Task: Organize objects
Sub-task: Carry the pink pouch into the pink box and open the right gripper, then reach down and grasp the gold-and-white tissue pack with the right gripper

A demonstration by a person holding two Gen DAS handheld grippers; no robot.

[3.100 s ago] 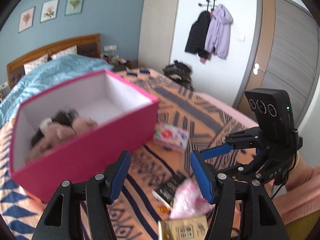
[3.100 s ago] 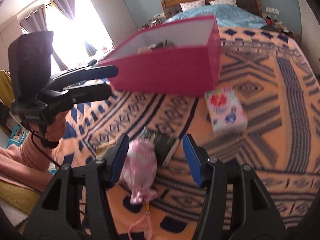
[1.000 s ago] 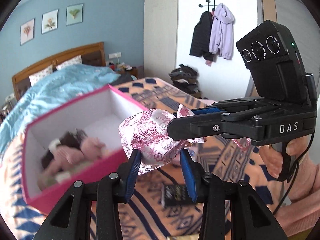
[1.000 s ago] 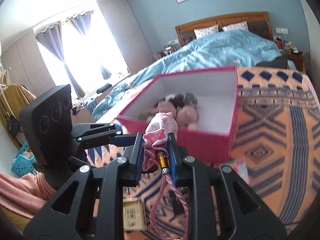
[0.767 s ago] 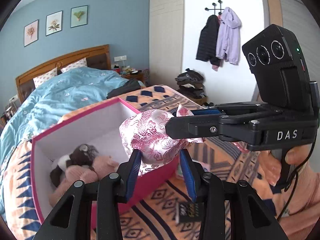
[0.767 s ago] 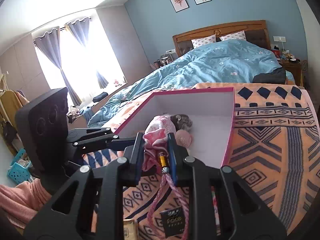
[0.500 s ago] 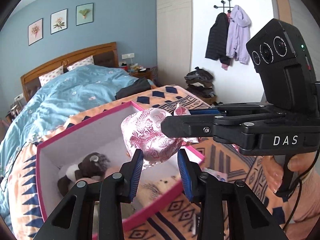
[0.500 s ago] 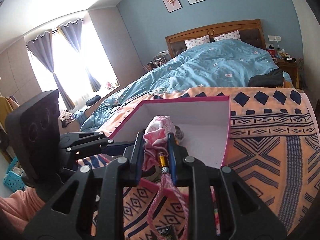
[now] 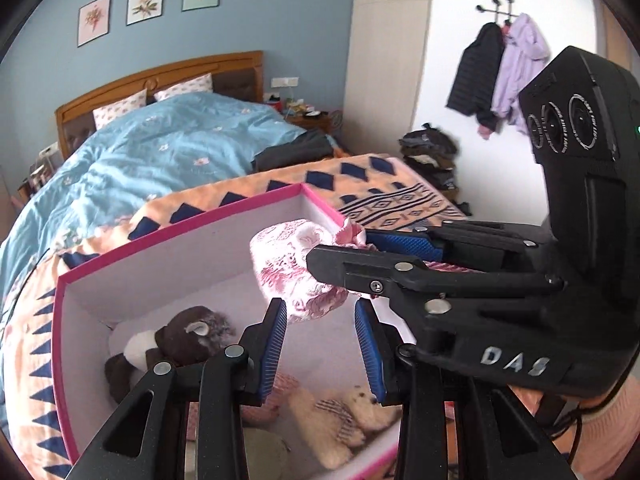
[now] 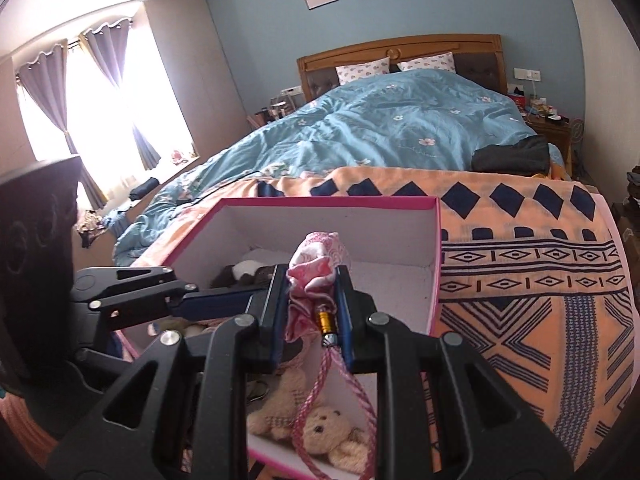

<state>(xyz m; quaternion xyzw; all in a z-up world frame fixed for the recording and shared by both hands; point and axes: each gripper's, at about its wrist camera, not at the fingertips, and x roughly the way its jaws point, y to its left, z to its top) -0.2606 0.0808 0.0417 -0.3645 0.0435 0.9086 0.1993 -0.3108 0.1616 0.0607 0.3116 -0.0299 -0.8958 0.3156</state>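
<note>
A pink-and-white patterned drawstring pouch hangs over the inside of the open pink box, which lies on the bed. My right gripper comes in from the right, shut on the pouch's gathered neck. A gold bead and a pink cord dangle below it. My left gripper is below the pouch with its blue pads slightly apart. The pouch's bottom hangs just over their tips, unpressed. In the right wrist view the left gripper's fingers reach in from the left. A brown plush and a cream bear lie in the box.
The box sits on an orange and navy patterned blanket. A blue duvet and a wooden headboard lie beyond it. Coats hang on the far wall above a pile of clothes. A person's pink sleeve shows behind the right gripper.
Both grippers have carried the pouch from beside the box to over its inside. The left pads have drawn slightly closer, and the pouch now hangs above their tips, not between them.
</note>
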